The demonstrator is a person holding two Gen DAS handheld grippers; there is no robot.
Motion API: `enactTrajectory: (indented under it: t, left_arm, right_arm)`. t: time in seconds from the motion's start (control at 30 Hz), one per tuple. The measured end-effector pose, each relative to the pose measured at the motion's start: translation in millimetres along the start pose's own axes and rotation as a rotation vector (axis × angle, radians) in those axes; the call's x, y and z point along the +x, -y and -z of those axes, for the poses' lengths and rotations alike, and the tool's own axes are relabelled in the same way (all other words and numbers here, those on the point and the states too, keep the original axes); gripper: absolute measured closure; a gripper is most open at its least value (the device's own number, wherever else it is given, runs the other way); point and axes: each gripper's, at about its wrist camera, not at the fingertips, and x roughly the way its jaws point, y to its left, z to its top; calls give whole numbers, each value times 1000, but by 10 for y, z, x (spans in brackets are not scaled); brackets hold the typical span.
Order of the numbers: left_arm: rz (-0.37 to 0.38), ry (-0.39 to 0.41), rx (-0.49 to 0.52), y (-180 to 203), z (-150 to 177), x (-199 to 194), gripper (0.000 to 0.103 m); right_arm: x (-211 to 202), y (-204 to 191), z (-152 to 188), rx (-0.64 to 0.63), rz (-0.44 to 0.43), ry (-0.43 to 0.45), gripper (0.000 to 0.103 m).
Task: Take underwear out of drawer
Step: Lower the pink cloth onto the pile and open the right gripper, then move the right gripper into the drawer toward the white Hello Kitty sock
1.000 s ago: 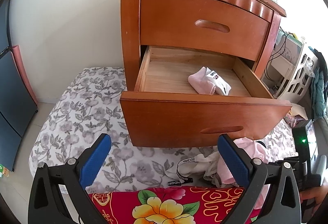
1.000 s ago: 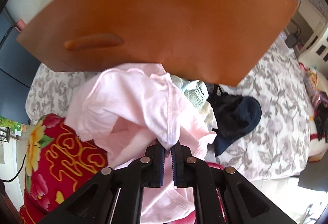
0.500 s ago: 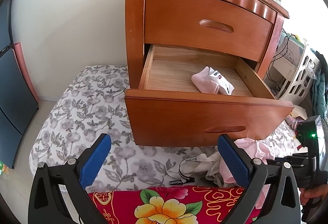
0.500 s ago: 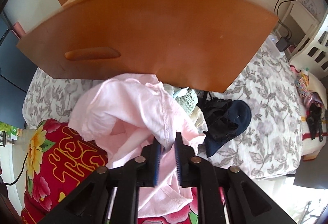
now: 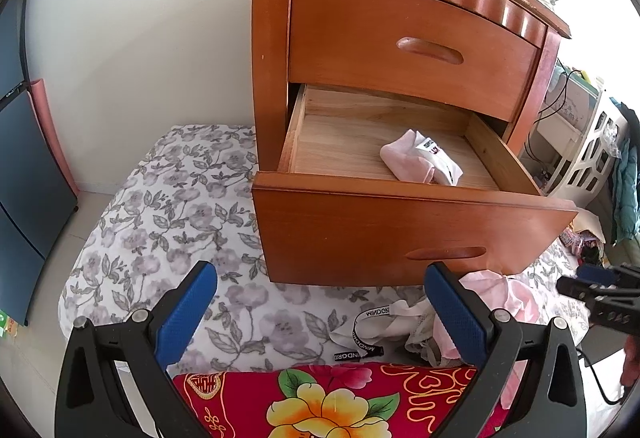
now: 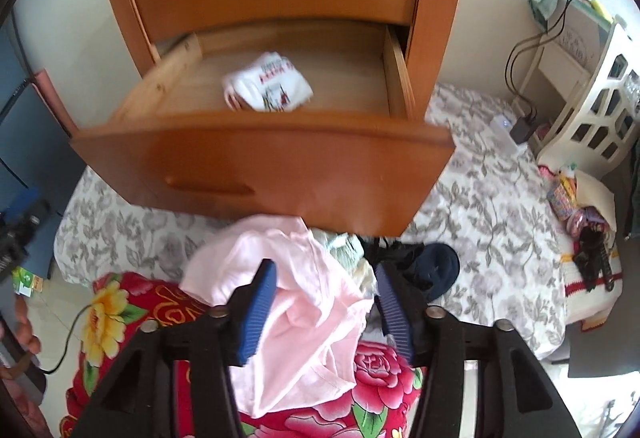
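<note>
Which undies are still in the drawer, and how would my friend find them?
Find the wooden nightstand and look into its pulled-out bottom drawer. One folded bundle lies there alone: pale pink and white with printed lettering. The other clothes lie in a heap outside, below the drawer front.

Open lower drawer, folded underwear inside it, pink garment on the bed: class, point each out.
open lower drawer (image 5: 400, 230), left wrist view, front panel.
folded underwear (image 5: 420, 161), left wrist view, its middle.
pink garment (image 6: 316, 298), right wrist view, central folds.
</note>
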Motion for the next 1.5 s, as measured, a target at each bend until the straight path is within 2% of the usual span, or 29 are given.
enactTrajectory:
  t: [0.27, 0.33, 0.4, 0.53, 0.6, 0.63, 1.27, 1.5]
  left_arm:
    - [-6, -1, -5, -16, 1, 12, 0]
    - [-9, -3, -7, -27, 6, 21, 0]
    - [-12, -5, -11, -38, 6, 27, 0]
    - [-17, -7, -15, -54, 12, 28, 0]
    - [-18, -8, -18, -59, 17, 30, 0]
    - [-20, -9, -19, -63, 19, 33, 0]
    - [-13, -10, -26, -108, 1, 148, 0]
    - [4, -5, -23, -107, -21, 202, 0]
  right_arm:
    - [-120, -137, -60, -23, -41, 33, 37]
    - [-145, -177, -70, -33, -47, 43, 31]
    - [-153, -204, -71, -42, -52, 56, 21]
    - [-148, -242, -72, -55, -66, 59, 14]
    - [-142, -264, -63, -64, -73, 59, 3]
    - [-143, -276, -59, -67, -78, 64, 0]
    - [-104, -308, -168, -77, -82, 92, 0]
    - [-231, -305, -315, -81, -86, 137, 0]
